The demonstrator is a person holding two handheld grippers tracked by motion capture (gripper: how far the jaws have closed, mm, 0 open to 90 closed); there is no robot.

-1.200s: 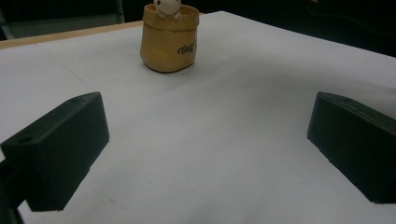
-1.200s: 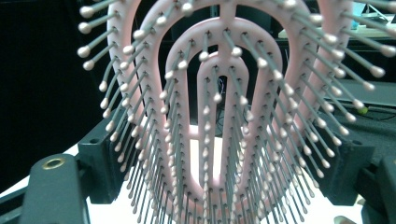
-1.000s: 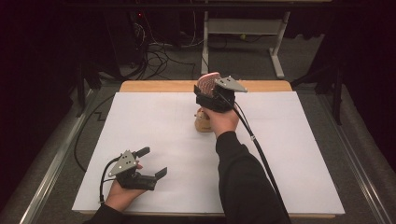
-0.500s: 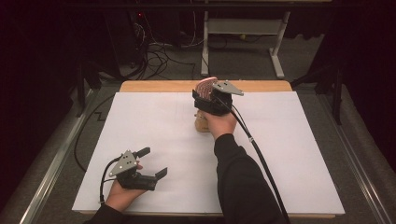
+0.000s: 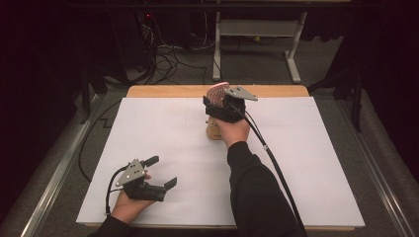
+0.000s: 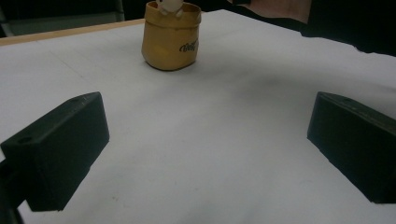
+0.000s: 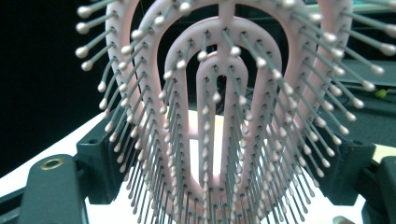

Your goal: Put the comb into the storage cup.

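The right hand-held gripper [image 5: 217, 98], clamped on the pink hairbrush [image 7: 224, 107], should lower it upright into the yellow cup [image 6: 171, 39] (left hand-held gripper [image 5: 160, 172] idle, unclenched).

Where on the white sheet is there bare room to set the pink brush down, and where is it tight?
Free: the wide stretch of white sheet right of the sleeve, and the far-left part between the left gripper and the wooden edge. Crowded: mid-back, where the right gripper holds the pink brush above the yellow cup.
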